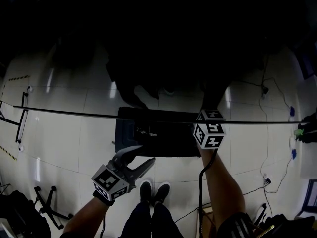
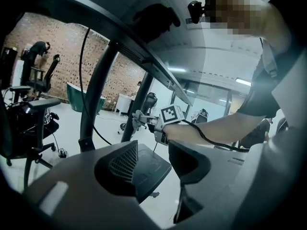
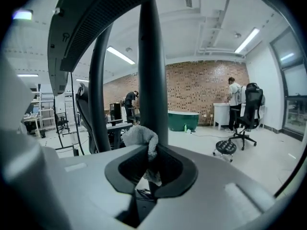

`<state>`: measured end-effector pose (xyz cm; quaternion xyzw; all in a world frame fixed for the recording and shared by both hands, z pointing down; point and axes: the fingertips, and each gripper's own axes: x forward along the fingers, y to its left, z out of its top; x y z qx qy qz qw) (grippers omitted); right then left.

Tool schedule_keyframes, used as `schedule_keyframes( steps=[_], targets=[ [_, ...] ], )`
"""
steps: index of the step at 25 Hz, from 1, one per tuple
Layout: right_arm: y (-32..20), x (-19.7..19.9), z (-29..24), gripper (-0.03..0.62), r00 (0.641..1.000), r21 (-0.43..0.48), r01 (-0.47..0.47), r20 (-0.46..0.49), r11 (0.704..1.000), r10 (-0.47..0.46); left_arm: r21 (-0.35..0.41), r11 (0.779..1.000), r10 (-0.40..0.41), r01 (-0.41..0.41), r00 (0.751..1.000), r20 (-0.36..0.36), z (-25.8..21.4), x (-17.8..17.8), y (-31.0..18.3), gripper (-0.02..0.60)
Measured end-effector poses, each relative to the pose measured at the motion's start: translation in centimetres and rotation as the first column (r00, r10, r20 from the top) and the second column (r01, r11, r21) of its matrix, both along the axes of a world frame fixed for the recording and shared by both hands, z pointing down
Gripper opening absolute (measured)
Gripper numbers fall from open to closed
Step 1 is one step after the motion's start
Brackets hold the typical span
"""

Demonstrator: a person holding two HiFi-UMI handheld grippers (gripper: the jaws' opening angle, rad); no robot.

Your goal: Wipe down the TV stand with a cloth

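Observation:
A grey cloth [image 3: 142, 139] is pinched in my right gripper [image 3: 149, 163], bunched up against the black upright post [image 3: 152, 66] of the TV stand. Seen from the left gripper, the same cloth [image 2: 136, 118] sticks out of the right gripper beside the stand's slanted posts [image 2: 98, 87]. The head view is dark; it shows the stand's black base plate [image 1: 163, 140] on the floor, with the right gripper's marker cube [image 1: 208, 128] over its right end. My left gripper [image 1: 141, 157] hangs open at the plate's near left corner, nothing between its jaws [image 2: 158, 164].
The person's shoes [image 1: 153, 190] stand just before the base plate. Cables [image 1: 270, 148] trail over the pale floor at right. Farther off are office chairs [image 3: 249, 111], a green tub [image 3: 183, 120], a low stool [image 3: 225, 147], a brick wall and people at a counter.

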<state>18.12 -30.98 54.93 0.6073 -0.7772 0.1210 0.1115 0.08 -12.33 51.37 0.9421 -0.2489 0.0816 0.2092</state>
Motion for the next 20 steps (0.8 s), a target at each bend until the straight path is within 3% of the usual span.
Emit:
schedule_keyframes(
  steps=[5, 12, 17, 20],
  targets=[
    [-0.1, -0.8, 4.3, 0.04, 0.998, -0.077, 0.039, -0.047, 0.996, -0.043, -0.007, 1.0, -0.006, 0.006, 1.0, 0.013, 1.6, -0.3, 0.0, 0.222],
    [-0.1, -2.4, 10.9, 0.038, 0.975, -0.218, 0.063, -0.196, 0.974, -0.107, -0.017, 1.0, -0.025, 0.026, 0.999, 0.039, 3.9, -1.4, 0.1, 0.219],
    [-0.1, -1.0, 13.8, 0.038, 0.977, -0.299, 0.007, -0.2, 0.954, -0.07, -0.036, 0.998, -0.041, 0.043, 0.998, 0.039, 4.9, -1.7, -0.1, 0.217],
    [0.1, -0.8, 13.9, 0.038, 0.978, -0.309, 0.02, -0.19, 0.951, -0.082, -0.056, 0.998, -0.029, 0.032, 0.999, 0.039, 5.0, -1.4, 0.5, 0.216]
  ],
)
